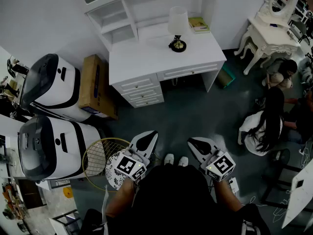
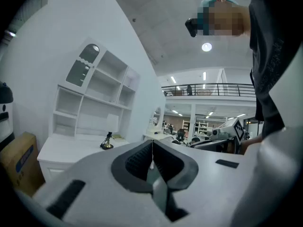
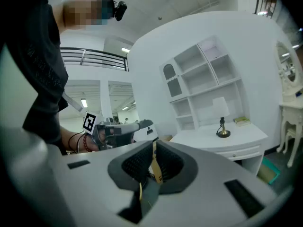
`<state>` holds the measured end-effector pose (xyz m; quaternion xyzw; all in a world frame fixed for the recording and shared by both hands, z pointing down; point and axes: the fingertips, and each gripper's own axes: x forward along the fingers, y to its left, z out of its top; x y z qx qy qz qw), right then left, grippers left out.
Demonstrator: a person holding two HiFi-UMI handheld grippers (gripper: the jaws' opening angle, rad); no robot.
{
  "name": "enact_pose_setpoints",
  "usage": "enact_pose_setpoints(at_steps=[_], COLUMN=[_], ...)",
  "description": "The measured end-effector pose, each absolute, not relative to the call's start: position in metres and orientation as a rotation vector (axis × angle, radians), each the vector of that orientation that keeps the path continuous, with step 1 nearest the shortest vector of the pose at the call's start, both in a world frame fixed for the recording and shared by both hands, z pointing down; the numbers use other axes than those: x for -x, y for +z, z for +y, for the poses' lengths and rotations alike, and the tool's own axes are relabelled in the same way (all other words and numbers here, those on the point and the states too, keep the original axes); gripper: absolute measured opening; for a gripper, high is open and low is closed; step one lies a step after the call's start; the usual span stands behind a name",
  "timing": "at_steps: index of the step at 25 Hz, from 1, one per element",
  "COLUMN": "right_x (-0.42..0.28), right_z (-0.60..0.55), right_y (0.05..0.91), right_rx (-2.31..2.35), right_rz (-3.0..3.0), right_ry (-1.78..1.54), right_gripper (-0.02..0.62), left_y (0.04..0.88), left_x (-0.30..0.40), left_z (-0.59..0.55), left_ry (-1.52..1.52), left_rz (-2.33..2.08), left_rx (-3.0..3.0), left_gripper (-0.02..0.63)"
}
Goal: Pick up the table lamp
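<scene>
The table lamp [image 1: 177, 28], with a white shade and a dark stem on a brass base, stands upright on the white desk [image 1: 146, 58] at the far side of the floor. It shows small and distant in the left gripper view [image 2: 109, 135] and in the right gripper view [image 3: 221, 121]. My left gripper [image 1: 150, 135] and right gripper [image 1: 192, 142] are held close to my body, well short of the desk and pointing toward it. Both have their jaws shut together with nothing between them, as the left gripper [image 2: 152, 149] and the right gripper [image 3: 154, 150] show in their own views.
A hutch of shelves [image 1: 122, 13] rises behind the desk, and a book [image 1: 198, 24] lies beside the lamp. A cardboard box [image 1: 95, 84] and two white machines [image 1: 51, 87] stand at the left. A racket [image 1: 100, 155] lies near my feet. A vanity table [image 1: 271, 31] and seated people [image 1: 266, 121] are at the right.
</scene>
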<state>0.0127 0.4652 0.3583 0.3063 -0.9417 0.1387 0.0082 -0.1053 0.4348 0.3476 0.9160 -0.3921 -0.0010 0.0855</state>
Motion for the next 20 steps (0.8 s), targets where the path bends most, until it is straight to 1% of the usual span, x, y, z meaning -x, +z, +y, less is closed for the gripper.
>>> enact_pose_setpoints(at_steps=[7,15,20], right_x=[-0.032,-0.037,-0.044], right_z=[0.467,0.465,0.454], right_y=[0.371,0.376,0.386], right_rx=[-0.935,-0.913,-0.966], right_rz=[-2.981,-3.037,-3.019], right_ry=[0.476,0.467,0.508], right_gripper=[0.04,0.04,0.04], left_y=[0.348,0.356,0.361], left_x=[0.089,0.084,0.079], left_z=[0.441,0.454,0.444], left_ry=[0.023,0.046,0.037], left_rz=[-1.195,-1.236,-1.22], left_rx=[-2.722,-2.691,-2.7], left_gripper=[0.018,0.018,0.018])
